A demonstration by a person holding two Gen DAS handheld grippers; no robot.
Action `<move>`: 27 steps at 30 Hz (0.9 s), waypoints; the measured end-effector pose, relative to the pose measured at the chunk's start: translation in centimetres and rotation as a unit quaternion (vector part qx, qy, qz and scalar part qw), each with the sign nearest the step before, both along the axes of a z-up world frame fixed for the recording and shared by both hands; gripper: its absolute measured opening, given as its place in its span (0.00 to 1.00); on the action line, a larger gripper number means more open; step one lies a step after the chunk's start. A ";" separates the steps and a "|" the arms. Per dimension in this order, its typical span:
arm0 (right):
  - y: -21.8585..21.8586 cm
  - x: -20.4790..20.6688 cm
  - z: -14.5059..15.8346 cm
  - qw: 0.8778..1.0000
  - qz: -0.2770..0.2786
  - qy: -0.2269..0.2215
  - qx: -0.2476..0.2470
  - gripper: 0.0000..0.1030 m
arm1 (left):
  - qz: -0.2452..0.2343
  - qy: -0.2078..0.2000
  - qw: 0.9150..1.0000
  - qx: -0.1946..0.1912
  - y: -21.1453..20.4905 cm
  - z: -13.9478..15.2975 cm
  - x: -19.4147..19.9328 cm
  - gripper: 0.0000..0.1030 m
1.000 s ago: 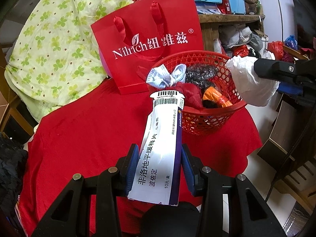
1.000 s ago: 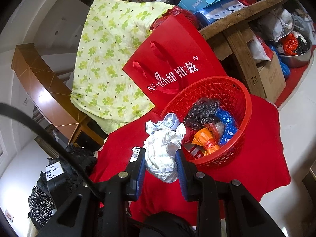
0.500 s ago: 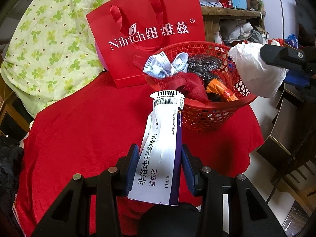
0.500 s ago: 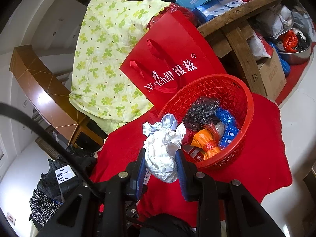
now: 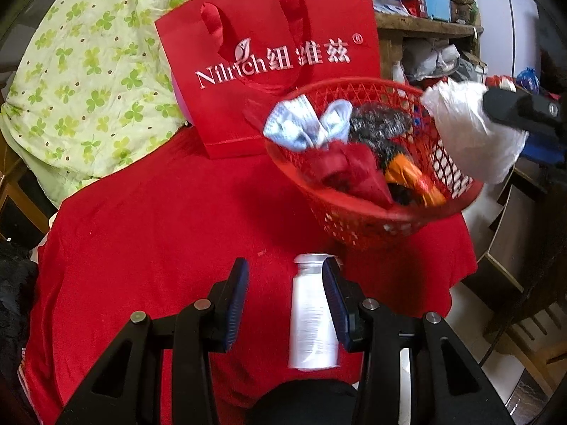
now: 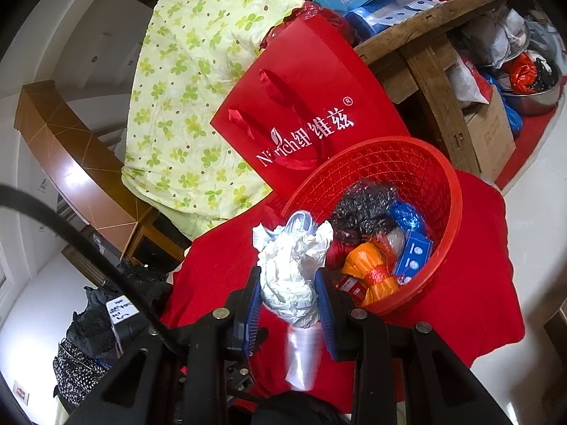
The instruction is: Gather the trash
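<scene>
Left gripper (image 5: pixel 283 285): jaws partly apart; blurred flat white box (image 5: pixel 312 318) against 1 pad, grip unclear.
Right gripper (image 6: pixel 287 295): jaws narrow, clamping crinkled white plastic wad (image 6: pixel 292 276) at the basket's edge.
Basket (image 6: pixel 407 163): round red lattice plastic, holding wrappers.
Table cloth (image 5: pixel 159 230): plain red fabric.

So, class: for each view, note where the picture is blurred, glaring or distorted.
Left wrist view: the white item between the fingers and the red basket are motion-smeared; the red bag reads clearly. Right wrist view: mostly sharp, glare on the brown panel; fisheye bends the wooden table, corners black.
</scene>
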State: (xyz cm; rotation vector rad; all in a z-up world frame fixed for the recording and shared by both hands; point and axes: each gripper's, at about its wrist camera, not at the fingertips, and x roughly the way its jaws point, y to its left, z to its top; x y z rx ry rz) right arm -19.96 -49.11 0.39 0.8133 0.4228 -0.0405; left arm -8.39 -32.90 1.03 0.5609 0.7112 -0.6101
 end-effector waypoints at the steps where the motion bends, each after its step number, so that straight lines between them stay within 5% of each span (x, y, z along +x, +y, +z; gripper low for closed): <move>1: -0.2 0.1 0.1 1.000 -0.001 0.000 -0.001 0.31 | 0.000 -0.001 1.000 -0.005 -0.1 0.3 0.2 0.43; 21: -4.6 3.2 -1.0 0.999 -0.028 0.006 0.017 0.34 | 0.013 0.015 0.999 -0.049 -0.5 1.1 3.3 0.43; 22: -4.6 3.6 -0.8 1.000 -0.028 0.005 0.011 0.49 | 0.012 0.014 0.999 -0.049 -0.4 1.2 3.3 0.44; 23: -4.6 4.0 -0.7 1.000 -0.031 0.005 0.003 0.76 | 0.012 0.013 0.999 -0.049 -0.3 1.2 3.3 0.44; 27: -4.3 4.8 -0.8 0.999 -0.052 0.001 -0.005 0.81 | 0.028 0.013 0.998 -0.046 0.8 0.7 3.9 0.51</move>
